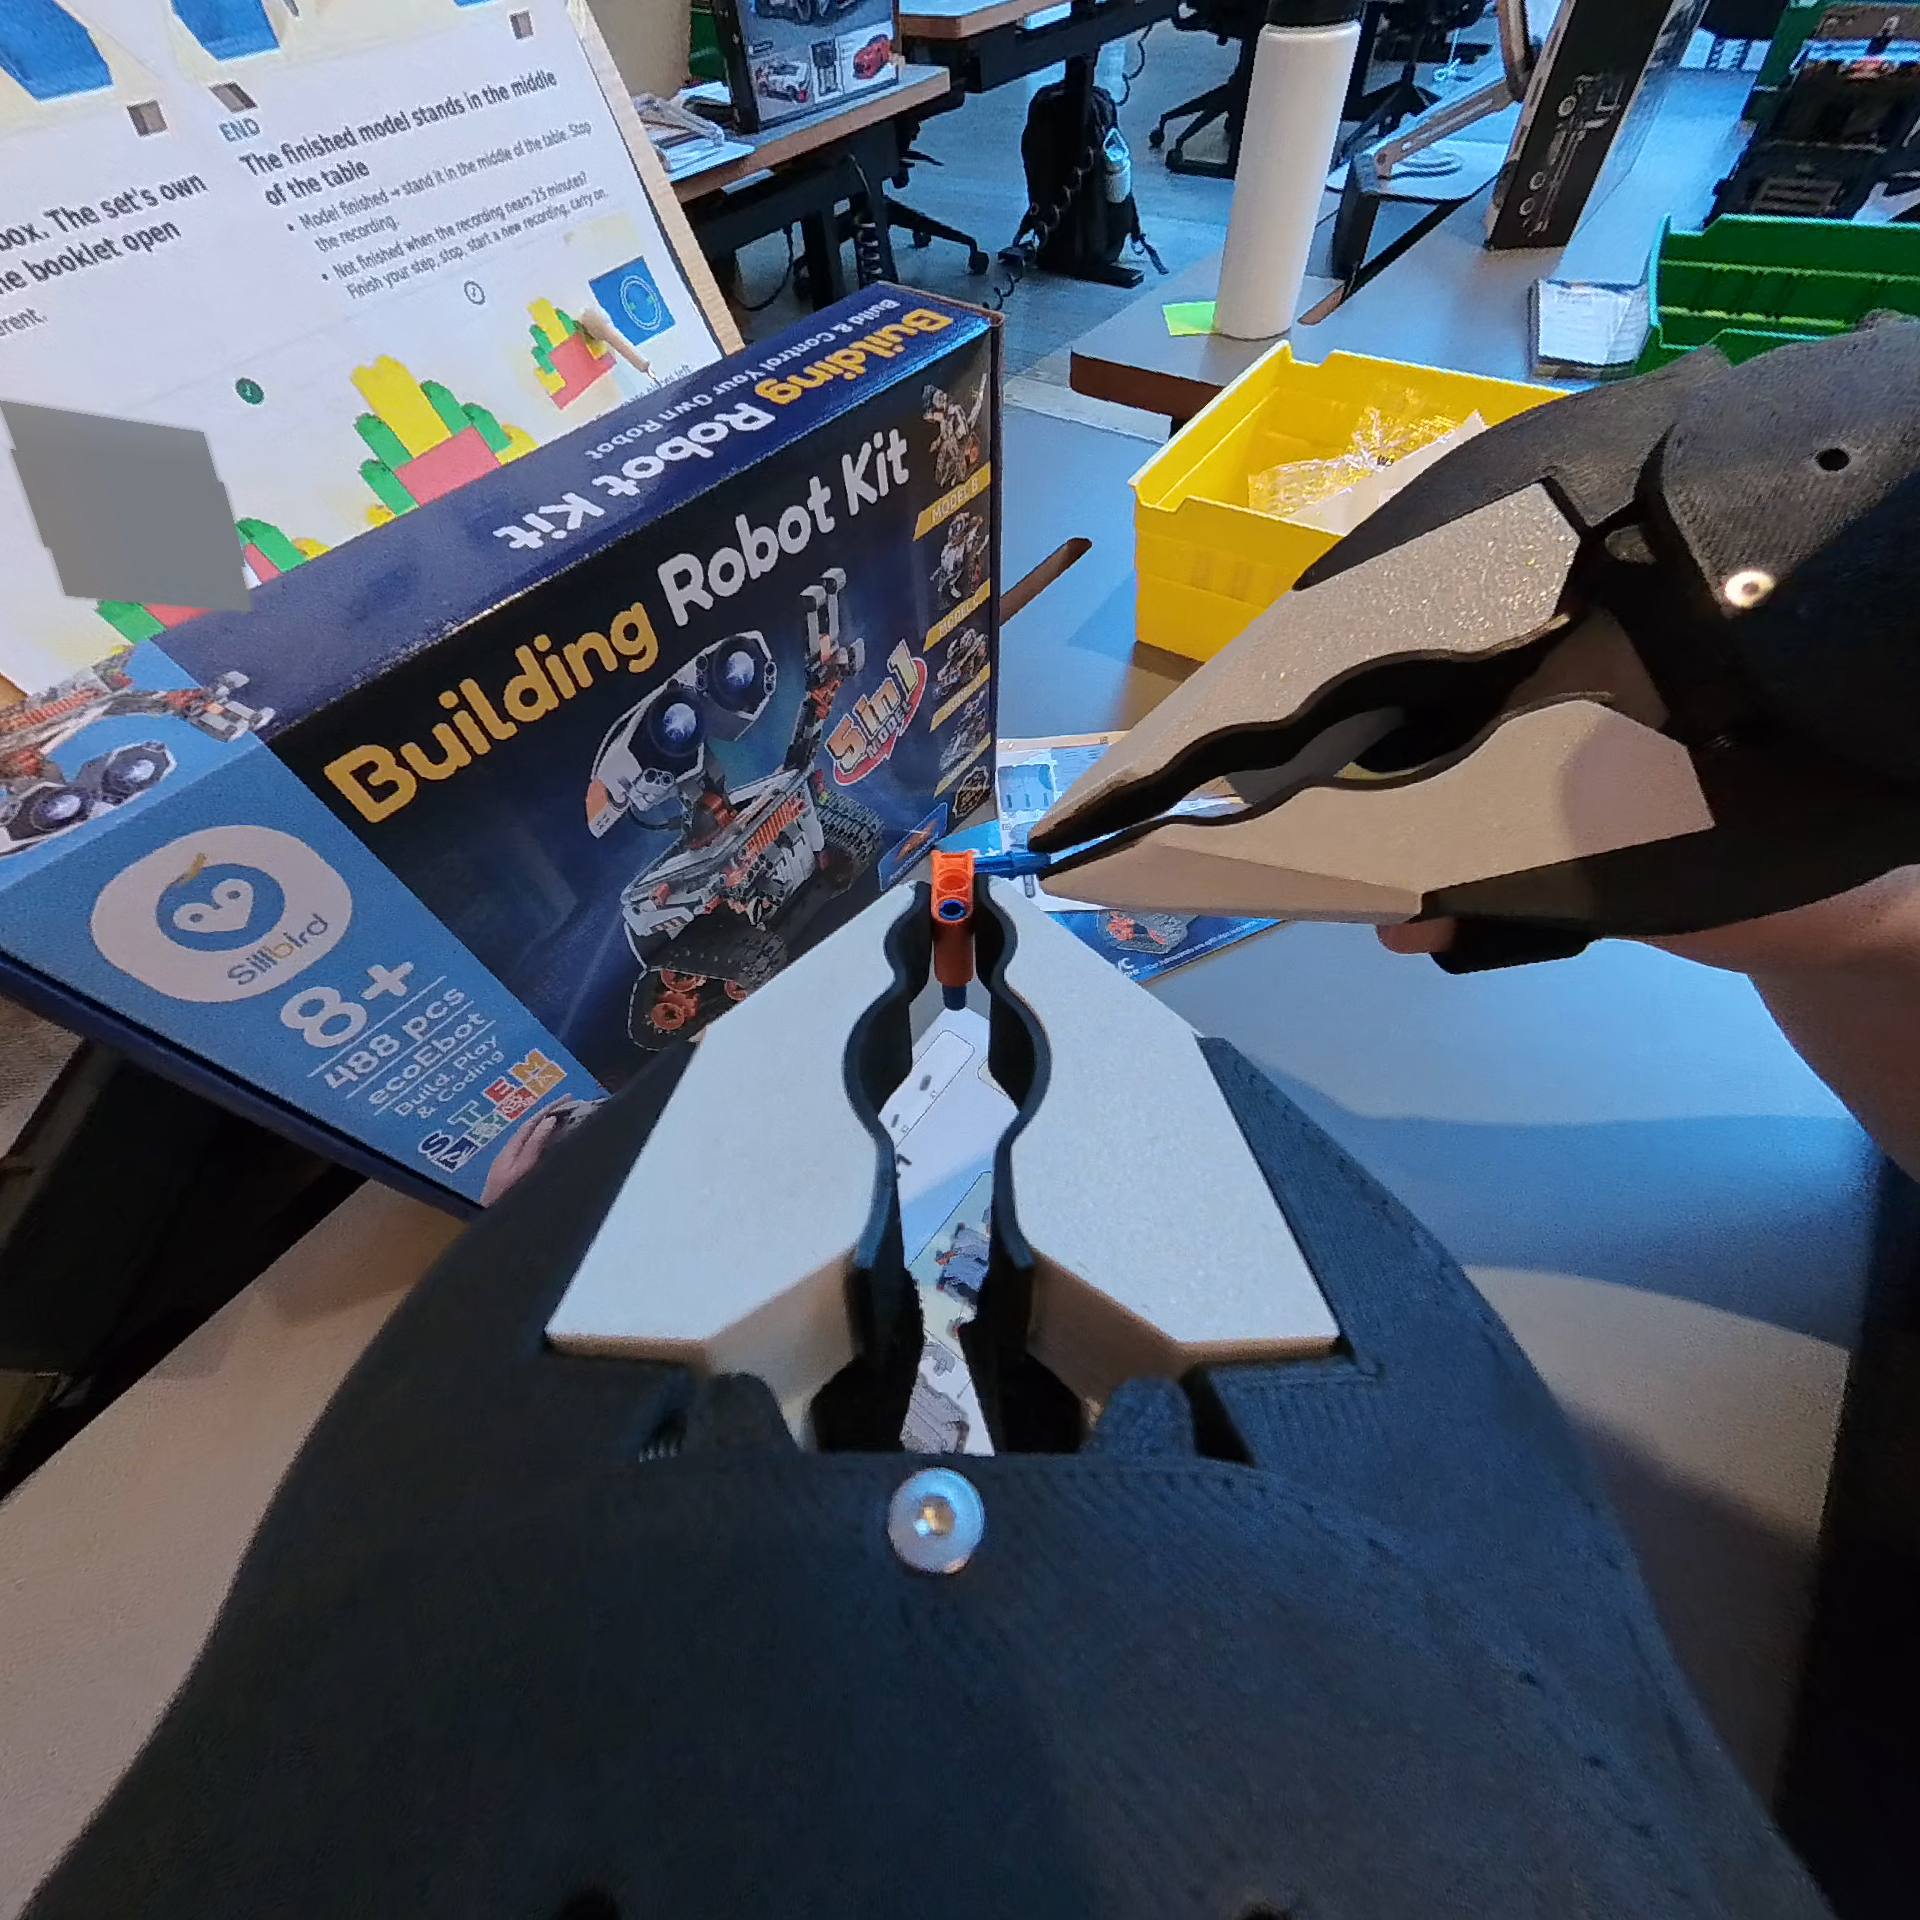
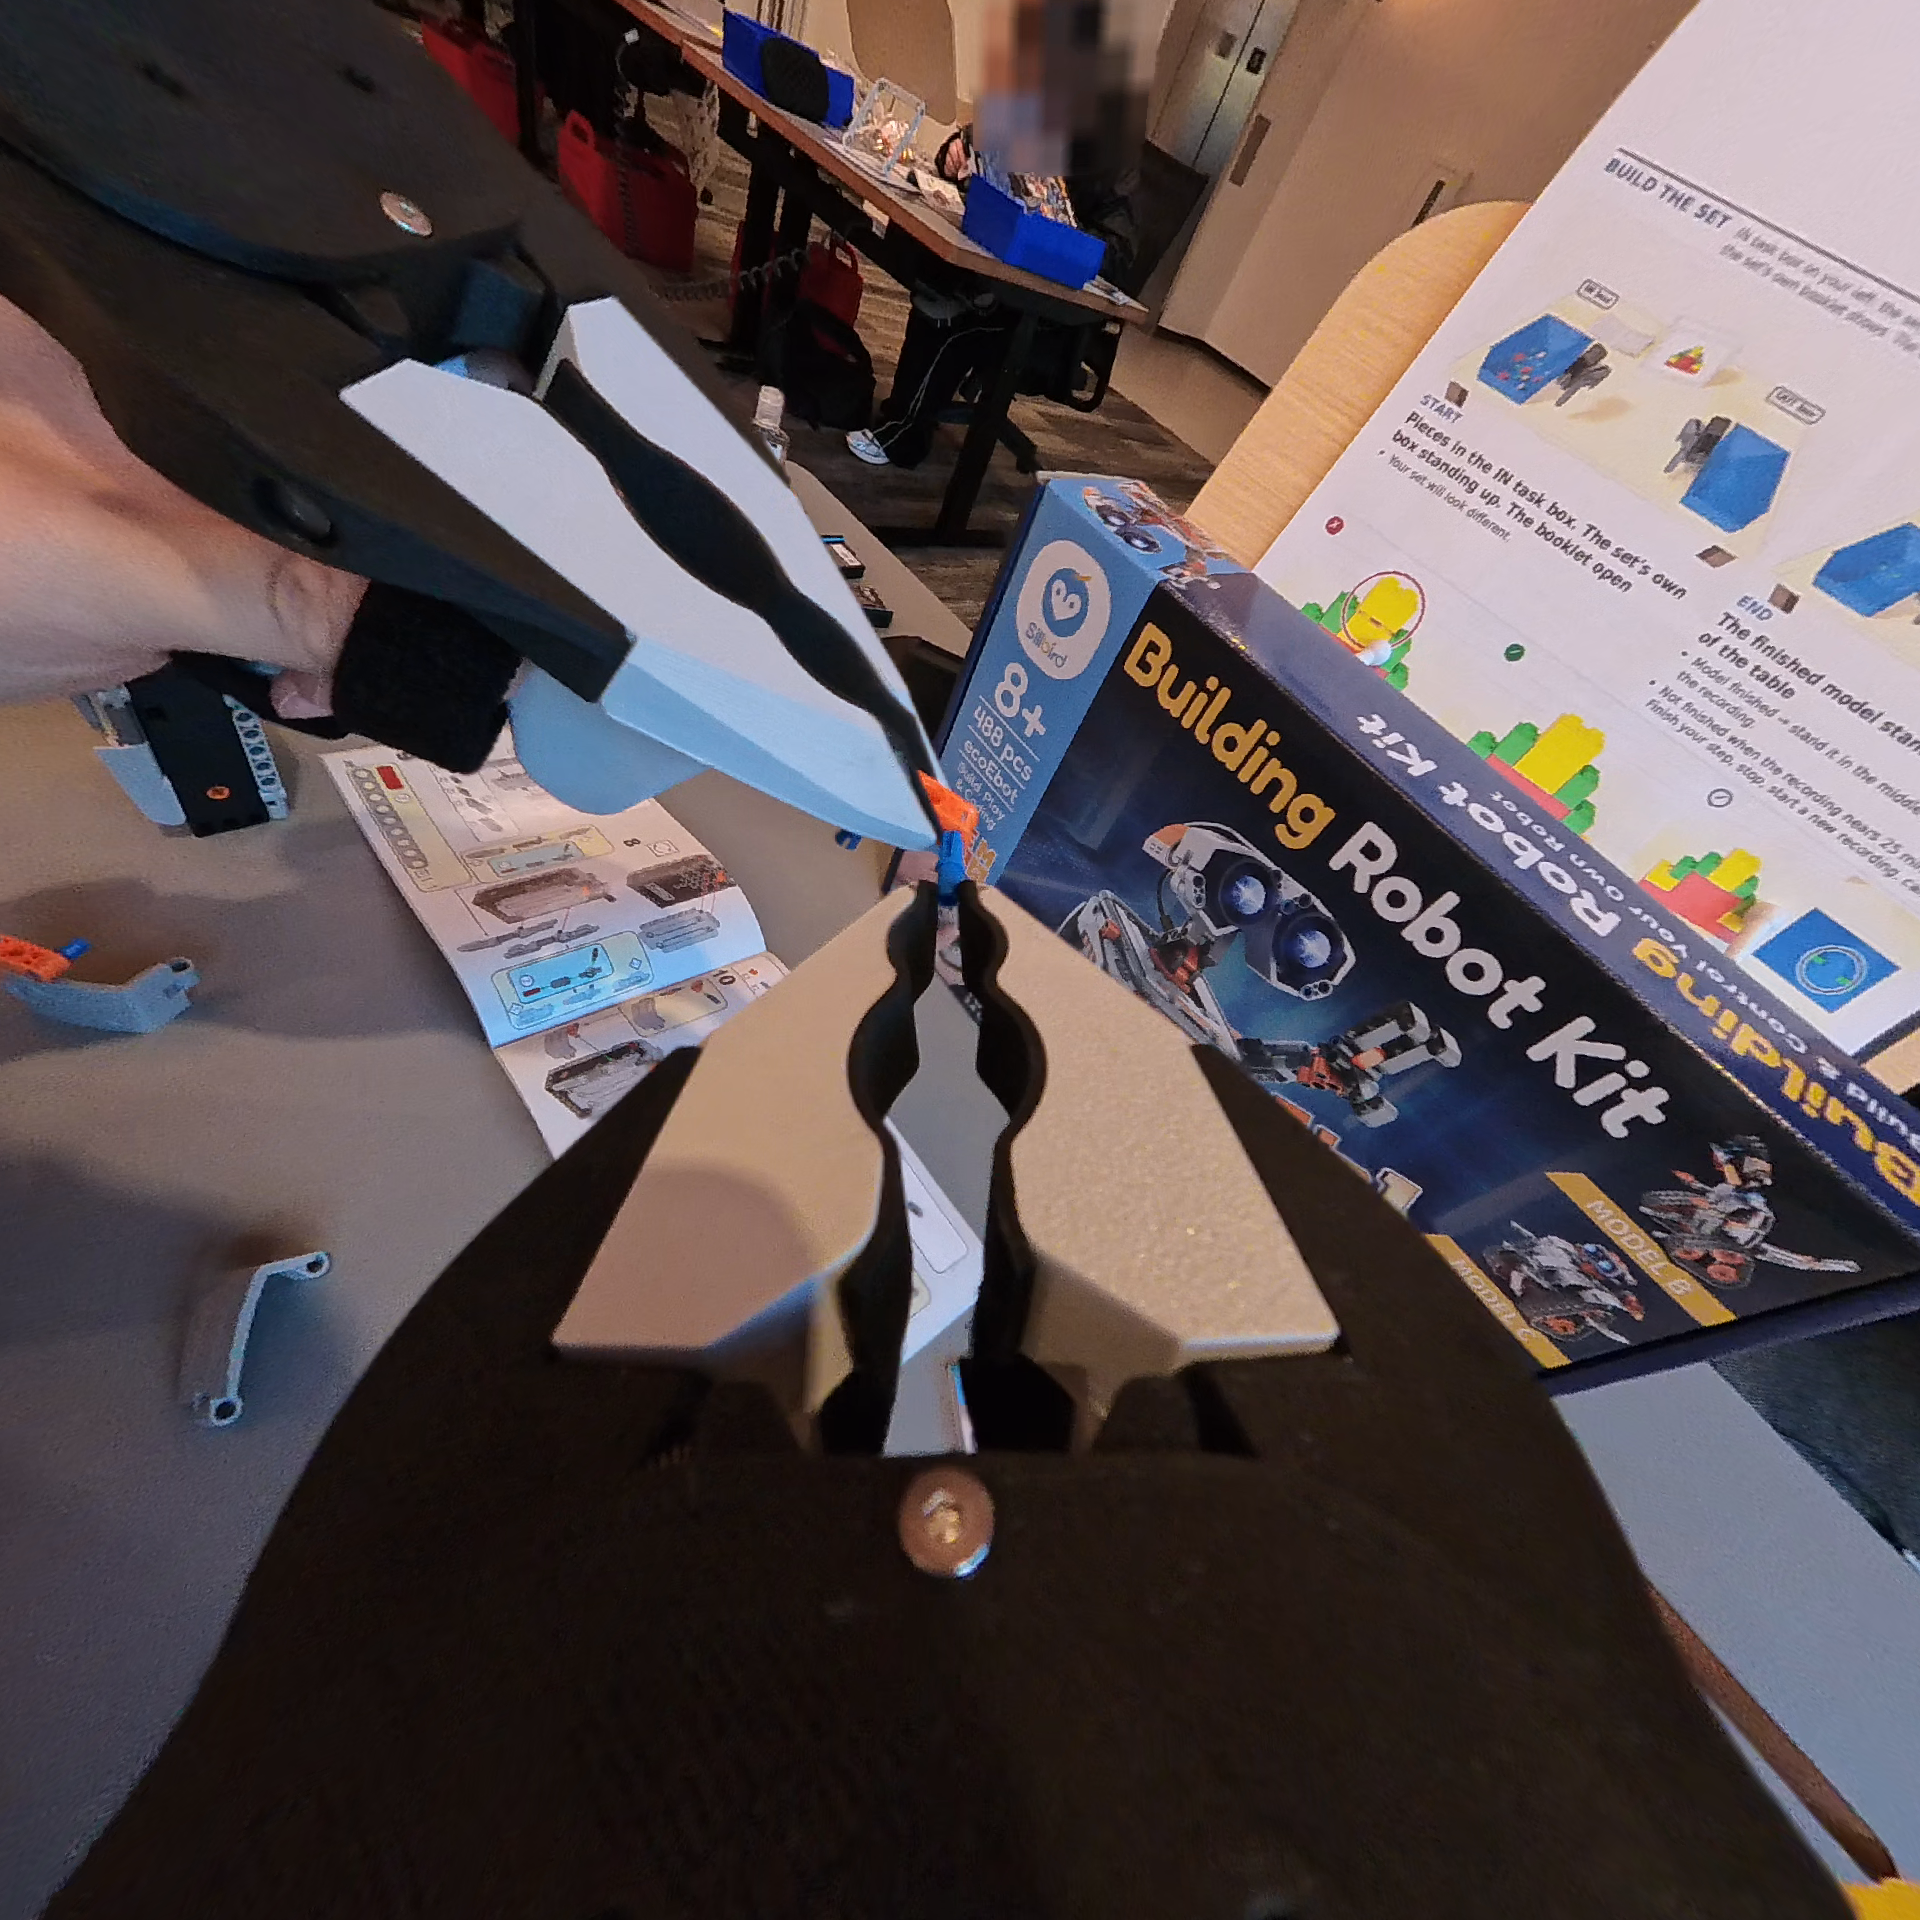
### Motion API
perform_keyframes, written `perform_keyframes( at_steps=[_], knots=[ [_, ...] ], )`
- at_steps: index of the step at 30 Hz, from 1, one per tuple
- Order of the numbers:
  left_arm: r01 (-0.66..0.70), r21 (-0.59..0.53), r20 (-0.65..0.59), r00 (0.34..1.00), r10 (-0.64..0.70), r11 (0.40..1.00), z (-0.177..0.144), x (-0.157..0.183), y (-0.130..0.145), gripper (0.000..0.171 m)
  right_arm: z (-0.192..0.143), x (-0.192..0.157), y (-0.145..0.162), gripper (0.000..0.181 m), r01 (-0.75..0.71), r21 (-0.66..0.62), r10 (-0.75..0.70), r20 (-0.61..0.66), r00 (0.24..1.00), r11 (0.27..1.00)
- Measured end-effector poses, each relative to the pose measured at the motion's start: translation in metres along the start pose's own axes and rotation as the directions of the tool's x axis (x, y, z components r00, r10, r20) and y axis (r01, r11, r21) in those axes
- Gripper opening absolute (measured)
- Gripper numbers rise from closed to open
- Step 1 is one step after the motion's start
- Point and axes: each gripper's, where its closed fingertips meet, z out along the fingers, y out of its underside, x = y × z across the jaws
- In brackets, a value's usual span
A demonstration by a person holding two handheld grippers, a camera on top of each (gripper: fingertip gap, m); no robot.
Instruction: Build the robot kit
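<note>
My left gripper is shut on a small orange connector piece with a blue pin in its lower end, held above the table. My right gripper comes in from the right and is shut on a small blue pin whose free end meets the orange piece's side. In the right wrist view my right gripper pinches the blue pin, and the left gripper comes from the upper left with the orange piece at its tip.
A dark blue robot kit box leans behind the grippers, with a white instruction board behind it. An open booklet lies on the table. Grey curved parts and a black-and-grey assembly lie left. A yellow bin stands right.
</note>
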Motion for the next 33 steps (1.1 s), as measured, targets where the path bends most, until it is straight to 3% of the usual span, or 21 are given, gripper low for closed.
perform_keyframes(
  at_steps=[4, 10, 33],
  knots=[
    [-0.021, -0.009, 0.017, 1.000, 0.021, 1.000, 0.0002, 0.0001, 0.0002, 0.005, 0.0000, -0.0003, 0.0001, 0.003, 0.074, -0.001, -0.074, -0.017, 0.997, 0.997],
    [-0.033, -0.038, 0.056, 0.998, 0.035, 0.999, 0.0021, -0.0010, 0.0024, 0.006, 0.0008, -0.0006, 0.0000, 0.003, 0.075, 0.003, -0.075, -0.023, 0.997, 0.997],
    [0.168, 0.012, 0.007, 0.986, -0.168, 0.986, 0.0005, -0.0037, -0.0003, 0.005, 0.0024, 0.0010, -0.0044, 0.003, 0.146, 0.051, -0.141, -0.082, 0.987, 0.988]
  ],
)
